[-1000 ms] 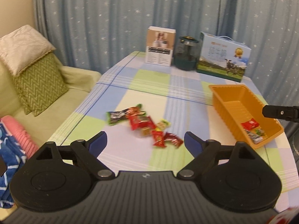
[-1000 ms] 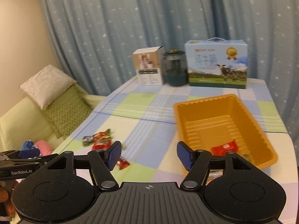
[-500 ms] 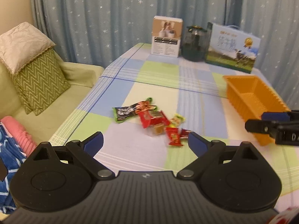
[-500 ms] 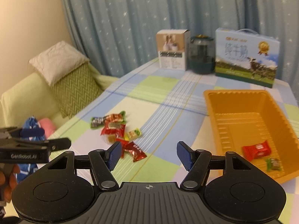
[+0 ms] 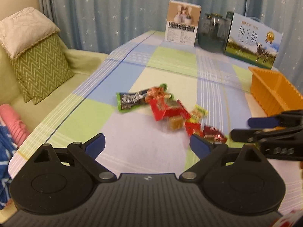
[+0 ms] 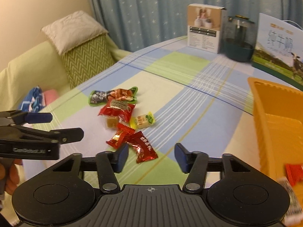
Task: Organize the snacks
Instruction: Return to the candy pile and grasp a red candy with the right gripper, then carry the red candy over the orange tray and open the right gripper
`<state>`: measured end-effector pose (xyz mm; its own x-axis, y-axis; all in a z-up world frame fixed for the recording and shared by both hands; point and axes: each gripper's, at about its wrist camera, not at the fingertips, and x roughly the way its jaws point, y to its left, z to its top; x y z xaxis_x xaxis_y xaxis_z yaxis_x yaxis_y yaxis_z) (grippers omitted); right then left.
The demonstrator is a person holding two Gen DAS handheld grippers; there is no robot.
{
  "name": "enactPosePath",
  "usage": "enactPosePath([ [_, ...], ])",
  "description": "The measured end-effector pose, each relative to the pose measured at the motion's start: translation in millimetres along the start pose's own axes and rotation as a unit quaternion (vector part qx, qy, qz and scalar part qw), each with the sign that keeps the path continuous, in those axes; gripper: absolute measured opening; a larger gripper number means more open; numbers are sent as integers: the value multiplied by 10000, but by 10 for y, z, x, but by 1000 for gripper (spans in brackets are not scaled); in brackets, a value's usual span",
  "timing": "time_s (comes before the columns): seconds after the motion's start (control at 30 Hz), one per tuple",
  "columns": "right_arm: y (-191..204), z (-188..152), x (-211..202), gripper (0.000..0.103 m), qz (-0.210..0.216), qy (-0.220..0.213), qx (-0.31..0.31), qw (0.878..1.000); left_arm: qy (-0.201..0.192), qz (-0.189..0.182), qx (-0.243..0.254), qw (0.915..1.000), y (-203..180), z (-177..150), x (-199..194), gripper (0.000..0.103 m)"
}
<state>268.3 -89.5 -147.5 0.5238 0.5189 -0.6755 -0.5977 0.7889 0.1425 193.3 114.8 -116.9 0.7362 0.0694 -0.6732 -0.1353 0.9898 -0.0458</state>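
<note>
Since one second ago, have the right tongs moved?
Yes. The right tongs have swung left, away from the orange bin and toward the snack pile, judged against the jar, which has slid right in the right wrist view.

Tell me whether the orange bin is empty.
Not empty: the orange bin holds a red packet and another wrapper at its near end.

A: What lies ahead of the right gripper point(image 6: 150, 158)?
B: Its jaws spread wide, empty, a dark red candy point(image 6: 144, 146) just beyond them.
A: And right?
B: An orange bin point(image 6: 272, 113) holding a red packet point(image 6: 294, 173).
</note>
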Motion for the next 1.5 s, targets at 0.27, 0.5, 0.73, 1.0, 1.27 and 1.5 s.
enactPosePath([
  [0.27,-26,26,243,47,118,179,-135,9997,140,-30,-316,9994,133,21,68,95],
  [0.5,32,7,359,31,181,254,-252,9992,411,-85,-312,9986,86,1,117,95],
  [0.73,59,-4,368,25,112,311,-263,9991,425,-250,-218,9985,-23,-11,151,95],
  [1.0,-249,122,41,25,-295,-60,495,9983,397,-553,19,9977,-258,-22,262,85],
  [1.27,-446,107,-123,25,-487,-164,852,9950,295,-673,118,9972,-483,5,365,65],
  [1.5,-472,119,-173,25,-456,-243,916,9945,396,-622,189,9971,-567,32,500,46],
])
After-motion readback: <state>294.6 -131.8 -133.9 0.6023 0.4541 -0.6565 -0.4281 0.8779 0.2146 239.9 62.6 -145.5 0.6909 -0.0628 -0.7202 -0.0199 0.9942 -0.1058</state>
